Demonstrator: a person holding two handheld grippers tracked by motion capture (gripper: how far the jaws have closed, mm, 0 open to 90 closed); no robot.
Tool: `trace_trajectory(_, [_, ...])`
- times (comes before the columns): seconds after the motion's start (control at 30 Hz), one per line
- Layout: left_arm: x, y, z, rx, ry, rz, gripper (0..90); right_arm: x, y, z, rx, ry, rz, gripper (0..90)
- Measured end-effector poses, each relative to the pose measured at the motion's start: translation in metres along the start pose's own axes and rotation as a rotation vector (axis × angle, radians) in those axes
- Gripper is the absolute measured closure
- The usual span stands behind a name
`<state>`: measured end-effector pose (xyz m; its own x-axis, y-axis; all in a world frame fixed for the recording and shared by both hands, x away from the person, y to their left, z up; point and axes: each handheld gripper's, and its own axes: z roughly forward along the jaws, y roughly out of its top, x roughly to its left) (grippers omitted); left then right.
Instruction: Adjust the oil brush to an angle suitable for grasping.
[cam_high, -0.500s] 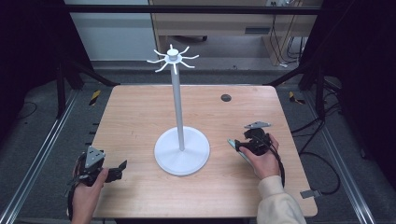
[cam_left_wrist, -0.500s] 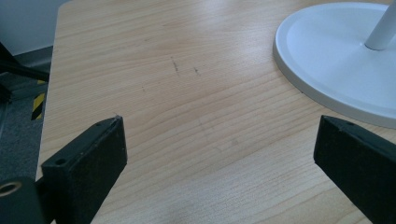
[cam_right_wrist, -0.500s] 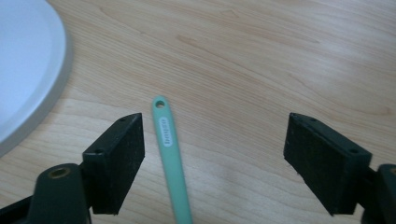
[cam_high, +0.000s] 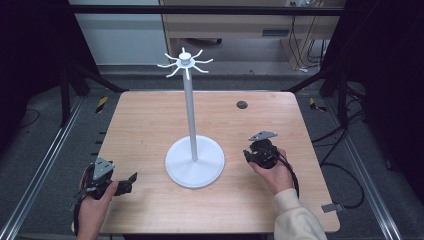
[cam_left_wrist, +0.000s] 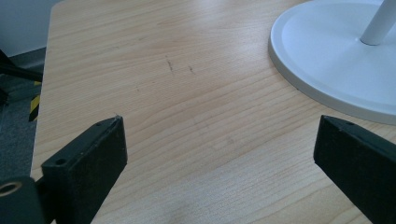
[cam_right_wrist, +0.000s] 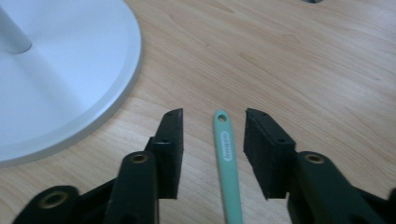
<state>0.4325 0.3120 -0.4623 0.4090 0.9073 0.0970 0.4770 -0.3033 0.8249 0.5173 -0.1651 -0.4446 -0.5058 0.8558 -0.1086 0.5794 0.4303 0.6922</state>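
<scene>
Right gripper view: slim mint-green handle (cam_right_wrist: 227, 158) w/ hang hole at far end lies flat on table (cam_right_wrist: 303, 70), between the pads of right gripper (cam_right_wrist: 212, 140), not touched; jaws part-open, gap each side. Likely light, stiff plastic, smooth, may skid or tip if pinched off-centre. Best hold probably across the handle mid-length, below the hole, so the hole stays free. White stand base (cam_right_wrist: 65, 79) just beside. High view: left gripper (cam_high: 131, 178) rests at table's near-left edge, jaws wide, empty. Stand's hooks (cam_high: 185, 64) well above.
</scene>
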Motion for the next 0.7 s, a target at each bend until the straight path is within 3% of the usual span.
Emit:
trace_trajectory(0.2, [-0.001, 0.000, 0.001, 0.002, -0.005, 0.001, 2.3, 0.003, 0.000, 0.004, 0.047, 0.037, -0.019, 71.2])
trace_trajectory(0.37, [-0.002, 0.000, 0.001, 0.003, -0.010, 0.002, 2.3, 0.001, -0.001, 0.009, 0.103, 0.030, -0.038, 81.2])
trace_trajectory(0.53, [-0.002, 0.000, 0.002, 0.009, -0.014, 0.008, 2.4, -0.006, -0.002, 0.014, 0.137, 0.035, -0.019, 89.3])
trace_trajectory(0.7, [-0.003, 0.000, 0.002, 0.011, -0.016, 0.009, 2.4, -0.009, -0.004, 0.019, 0.161, 0.047, -0.021, 90.0])
